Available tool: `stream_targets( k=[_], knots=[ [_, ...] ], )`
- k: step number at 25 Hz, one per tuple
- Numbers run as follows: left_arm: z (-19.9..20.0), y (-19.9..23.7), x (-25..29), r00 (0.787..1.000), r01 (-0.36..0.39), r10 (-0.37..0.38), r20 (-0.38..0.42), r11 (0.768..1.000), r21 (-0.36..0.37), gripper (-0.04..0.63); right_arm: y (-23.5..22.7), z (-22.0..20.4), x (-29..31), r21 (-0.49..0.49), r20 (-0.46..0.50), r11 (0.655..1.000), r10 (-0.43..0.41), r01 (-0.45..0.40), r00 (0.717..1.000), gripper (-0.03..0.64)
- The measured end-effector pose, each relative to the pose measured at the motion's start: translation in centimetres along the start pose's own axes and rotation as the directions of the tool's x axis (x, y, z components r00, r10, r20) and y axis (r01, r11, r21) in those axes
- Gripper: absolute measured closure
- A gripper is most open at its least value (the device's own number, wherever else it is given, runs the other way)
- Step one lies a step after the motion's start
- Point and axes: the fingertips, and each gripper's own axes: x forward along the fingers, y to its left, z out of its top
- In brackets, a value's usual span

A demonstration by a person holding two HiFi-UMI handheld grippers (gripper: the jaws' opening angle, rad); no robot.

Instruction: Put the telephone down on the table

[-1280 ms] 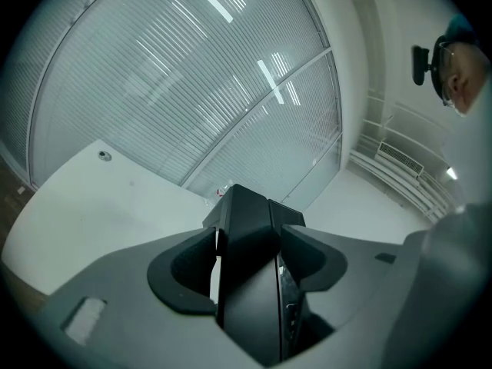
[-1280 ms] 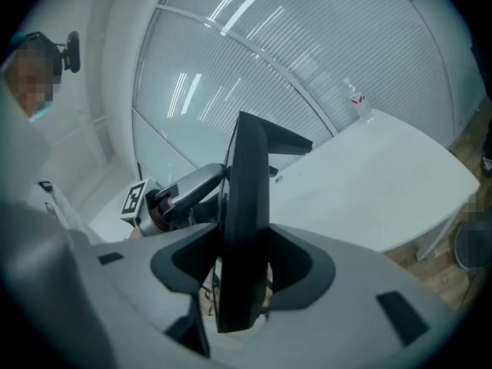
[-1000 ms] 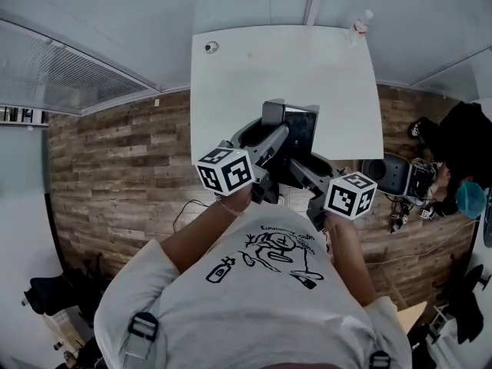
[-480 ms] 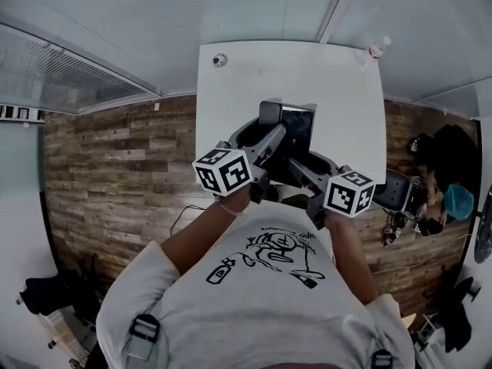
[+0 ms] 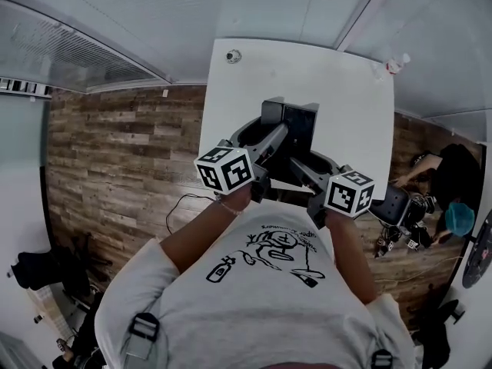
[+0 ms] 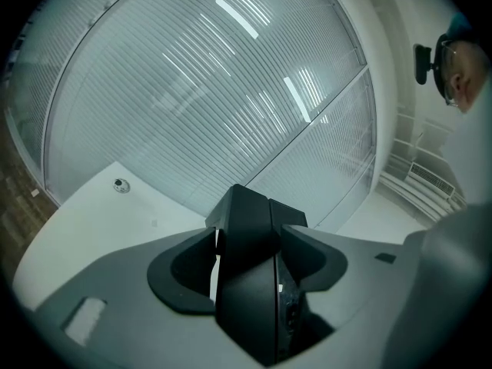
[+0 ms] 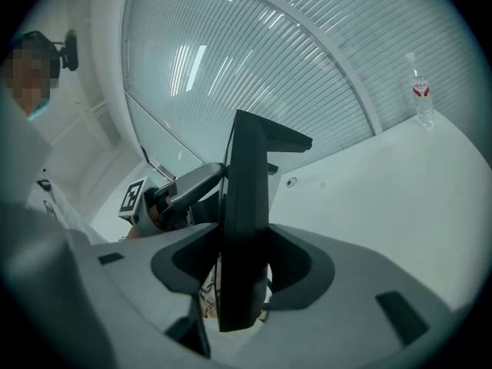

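The black telephone (image 5: 297, 131) hangs upright between my two grippers, above the near part of the white table (image 5: 346, 98). My left gripper (image 5: 267, 138) is shut on its left side and my right gripper (image 5: 306, 166) on its right side. In the left gripper view the telephone (image 6: 250, 283) fills the gap between the jaws of the left gripper (image 6: 250, 264). In the right gripper view the telephone (image 7: 246, 198) stands edge-on in the right gripper (image 7: 242, 264), both pads pressed to it, and the left gripper (image 7: 184, 189) shows behind it. The telephone's underside is hidden.
A small round fitting (image 5: 233, 55) sits at the table's far left corner, and a water bottle (image 5: 397, 64) stands at the far right corner. Frosted glass walls rise behind the table. Wood floor lies to the left, and a chair (image 5: 392, 204) and bags to the right.
Both grippers have carried the telephone forward, so it now hangs further in over the table. The grips on it are unchanged.
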Motion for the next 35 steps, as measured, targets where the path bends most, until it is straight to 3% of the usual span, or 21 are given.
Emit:
stream_targets(
  k=[12, 21, 24, 35],
  knots=[
    [-1.6, -0.5, 5.0, 0.998, -0.061, 0.061, 0.004, 0.998, -0.012, 0.344, -5.0, 1.7, -1.9, 0.002, -0.052, 1.0, 0.027, -0.027, 0.998, 0.442],
    [-4.8, 5.2, 9.9, 0.994, -0.102, 0.101, -0.031, 0.994, -0.041, 0.344, -11.8, 0.5, 1.1, 0.073, -0.063, 0.992, 0.103, -0.099, 0.993, 0.457],
    [-5.1, 4.6, 9.8, 0.994, -0.103, 0.101, -0.036, 0.994, -0.034, 0.344, -11.7, 0.3, 0.5, 0.081, -0.055, 0.992, 0.106, -0.101, 0.993, 0.458],
    [-7.7, 8.7, 11.3, 0.988, -0.139, 0.135, -0.069, 0.989, -0.056, 0.344, -15.1, -2.0, 3.0, 0.129, -0.066, 0.982, 0.151, -0.142, 0.986, 0.459]
  ],
)
